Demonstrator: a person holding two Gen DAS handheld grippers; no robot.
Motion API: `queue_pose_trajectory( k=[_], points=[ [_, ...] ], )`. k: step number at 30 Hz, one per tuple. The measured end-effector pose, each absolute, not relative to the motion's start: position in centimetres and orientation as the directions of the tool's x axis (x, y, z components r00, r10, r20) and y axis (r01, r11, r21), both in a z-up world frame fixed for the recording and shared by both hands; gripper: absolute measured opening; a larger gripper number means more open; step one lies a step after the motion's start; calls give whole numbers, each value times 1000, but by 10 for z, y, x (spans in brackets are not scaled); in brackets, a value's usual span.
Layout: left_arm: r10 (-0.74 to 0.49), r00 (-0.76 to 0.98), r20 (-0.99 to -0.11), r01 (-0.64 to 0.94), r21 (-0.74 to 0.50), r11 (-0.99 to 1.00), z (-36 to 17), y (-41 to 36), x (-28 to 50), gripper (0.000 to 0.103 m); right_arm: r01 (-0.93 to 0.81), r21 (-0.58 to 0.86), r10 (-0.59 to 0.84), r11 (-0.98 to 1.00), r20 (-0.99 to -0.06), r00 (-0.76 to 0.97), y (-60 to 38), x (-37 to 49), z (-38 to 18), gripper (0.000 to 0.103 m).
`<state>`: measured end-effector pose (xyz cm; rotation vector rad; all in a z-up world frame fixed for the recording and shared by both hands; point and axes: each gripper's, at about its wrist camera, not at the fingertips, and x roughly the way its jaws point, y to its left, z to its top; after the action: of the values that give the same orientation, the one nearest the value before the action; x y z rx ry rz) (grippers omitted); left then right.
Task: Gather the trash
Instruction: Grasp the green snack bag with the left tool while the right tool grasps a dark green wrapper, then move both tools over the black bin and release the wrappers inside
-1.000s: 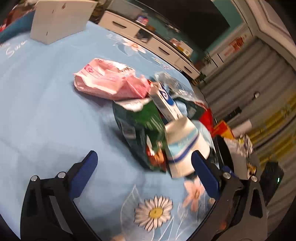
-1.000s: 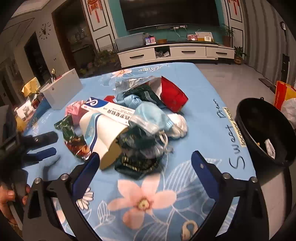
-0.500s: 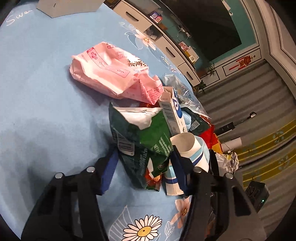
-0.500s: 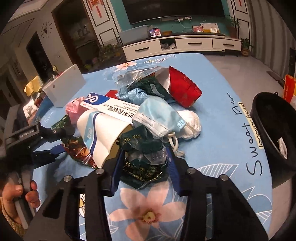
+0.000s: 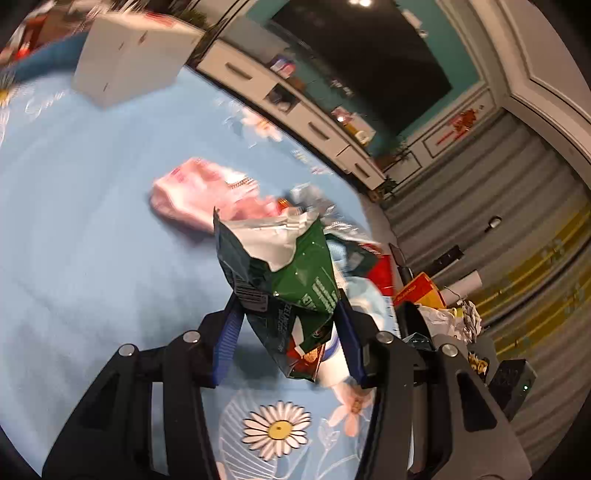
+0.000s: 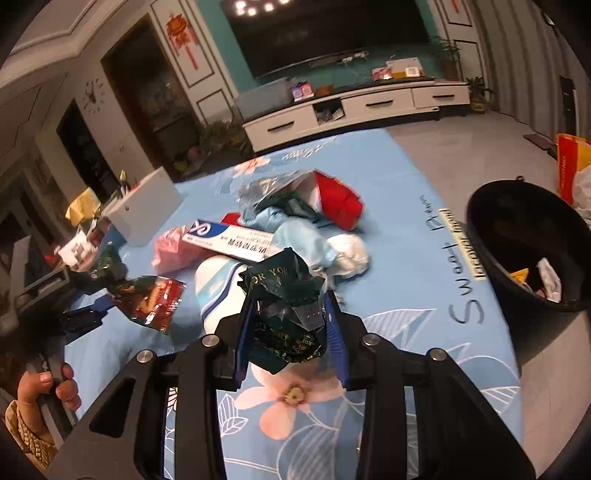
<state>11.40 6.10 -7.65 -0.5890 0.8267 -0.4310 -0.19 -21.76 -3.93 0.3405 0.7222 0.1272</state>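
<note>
Both at once: left gripper (image 5: 288, 332) closing on a green snack bag (image 5: 288, 280), right gripper (image 6: 290, 332) closing on a dark wrapper (image 6: 284, 295), lifted off the desk (image 6: 406, 295) for the black bin (image 6: 524, 266) at right.

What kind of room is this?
Most likely a home living room: a big dark television on the wall, a long white TV cabinet beneath it, and a wall clock.

Two claws: left claw (image 5: 286, 328), right claw (image 6: 291, 328). One green snack bag (image 5: 291, 273), one dark crumpled wrapper (image 6: 286, 295). One pink packet (image 6: 173, 251), one long box (image 6: 236, 240), one paper cup (image 6: 218, 295), one red bag (image 6: 338, 205), one black bin (image 6: 524, 251), one white box (image 6: 142, 210).
</note>
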Motion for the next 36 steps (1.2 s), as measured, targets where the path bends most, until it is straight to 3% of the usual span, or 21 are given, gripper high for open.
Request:
queue_pose_trajectory(
  k=[11, 22, 28, 36],
  points=[
    [-663, 538, -521, 315, -605, 731, -42, -8, 115, 51, 111, 396, 142, 911, -557, 819, -272, -30, -27, 37],
    [-773, 379, -509, 552, -546, 631, -30, -150, 124, 52, 329, 380, -82, 864, -538, 839, -355, -63, -24, 37],
    [-793, 290, -535, 618, -528, 583, -41, -229, 137, 52, 420, 369, -173, 829, -545, 820, -393, -59, -33, 38],
    [-749, 234, -620, 648, -475, 596, -72, -300, 152, 56, 489, 373, -185, 788, -614, 767, -429, -35, -65, 44]
  ],
)
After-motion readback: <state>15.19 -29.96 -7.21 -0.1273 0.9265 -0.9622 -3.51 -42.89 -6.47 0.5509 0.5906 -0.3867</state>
